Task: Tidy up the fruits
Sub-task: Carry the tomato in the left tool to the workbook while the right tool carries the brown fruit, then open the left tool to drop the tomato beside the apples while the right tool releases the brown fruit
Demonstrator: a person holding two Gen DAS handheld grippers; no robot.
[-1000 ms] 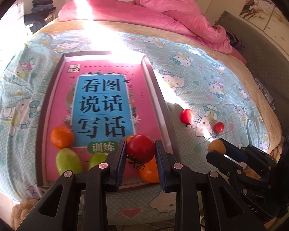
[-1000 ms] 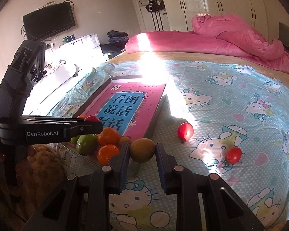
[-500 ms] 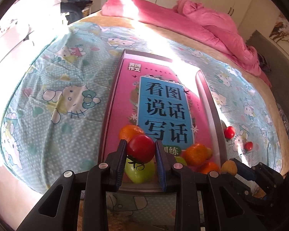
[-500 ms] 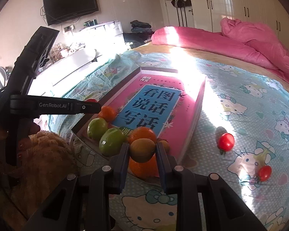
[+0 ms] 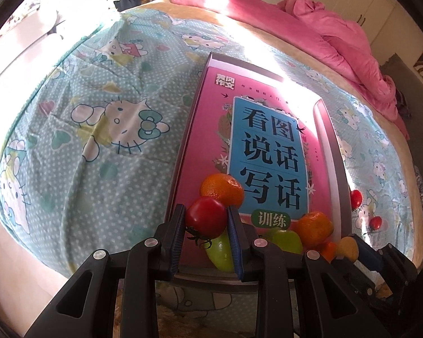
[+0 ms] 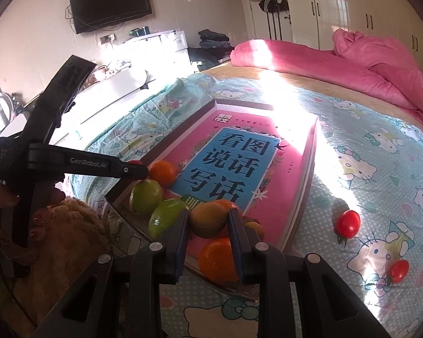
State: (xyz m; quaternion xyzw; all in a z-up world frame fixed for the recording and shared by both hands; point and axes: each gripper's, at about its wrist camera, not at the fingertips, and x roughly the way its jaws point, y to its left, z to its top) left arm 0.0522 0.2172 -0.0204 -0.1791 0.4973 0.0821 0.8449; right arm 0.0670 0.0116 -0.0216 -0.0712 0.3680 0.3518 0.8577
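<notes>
Two tools are showing: the left tool (image 5: pixel 206 229) and the right tool (image 6: pixel 208 229). Three red tomatoes are showing: one (image 5: pixel 206 217) sitting between the left tool's pads and two (image 6: pixel 347 223) (image 6: pixel 399 270) lying on the bed (image 6: pixel 366 152). Three oranges (image 6: pixel 163 172) (image 6: pixel 217 263) (image 5: pixel 314 227) are lying in one tray (image 6: pixel 301 197). Two green fruits (image 6: pixel 146 197) (image 6: pixel 166 218) are lying there too. One brownish-yellow fruit (image 6: pixel 208 219) is sitting between the right tool's pads. One pink book (image 6: pixel 228 160) is lying in the tray.
</notes>
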